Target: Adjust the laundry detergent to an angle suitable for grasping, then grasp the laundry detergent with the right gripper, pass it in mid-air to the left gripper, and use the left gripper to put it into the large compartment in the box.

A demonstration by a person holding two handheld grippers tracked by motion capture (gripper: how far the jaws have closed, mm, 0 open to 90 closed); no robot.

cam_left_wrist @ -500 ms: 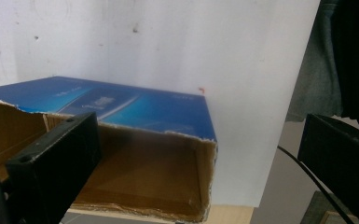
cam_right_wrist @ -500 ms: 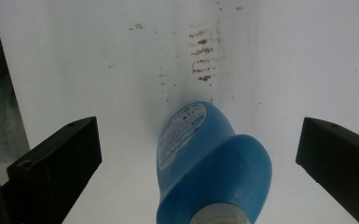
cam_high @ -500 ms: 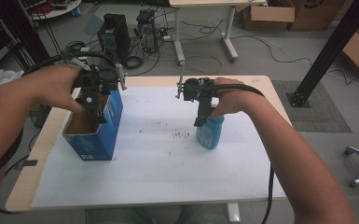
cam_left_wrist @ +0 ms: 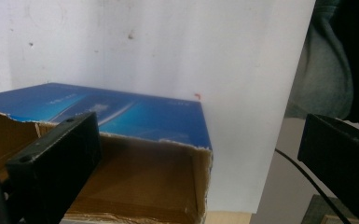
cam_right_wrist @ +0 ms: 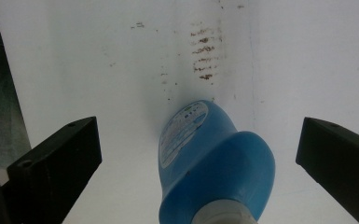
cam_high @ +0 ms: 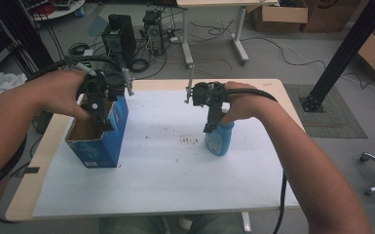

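My right gripper (cam_high: 209,127) hangs over the blue bottle (cam_high: 219,139), jaws spread wide to either side of it, gripping nothing. The bottle stands upright on the white sheet (cam_high: 175,170). My left gripper (cam_high: 102,119), equally wide, straddles the torn near wall of the open blue box (cam_high: 102,146) at the sheet's left.

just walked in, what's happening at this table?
A person holds tongs in each hand over a white sheet. The left tongs hang open at the rim of an open blue box, one jaw over its inside. The right tongs stand open around a blue bottle, not gripping it.
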